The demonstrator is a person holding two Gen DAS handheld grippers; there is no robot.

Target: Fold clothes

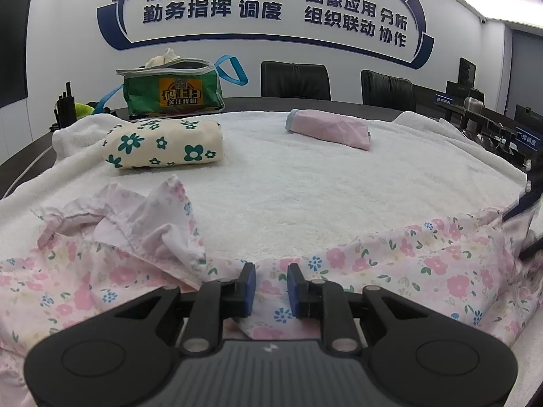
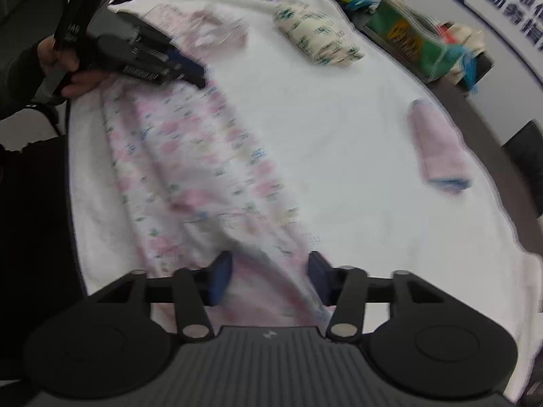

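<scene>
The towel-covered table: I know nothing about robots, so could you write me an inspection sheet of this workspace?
Surface: white towel spread over a dark table.
Job's things: floral garment lying rumpled at the near edge; cream flowered bundle and pink bundle already folded at the far side.
Clutter: green bag on the table behind the towel.
Grippers: left tongs pinch a bunched edge of the garment; right tongs have jaws apart with the garment between them, and blur hides whether they press it.
Cables: nothing seen.
Surroundings: two black chairs, wall with blue lettering.
</scene>
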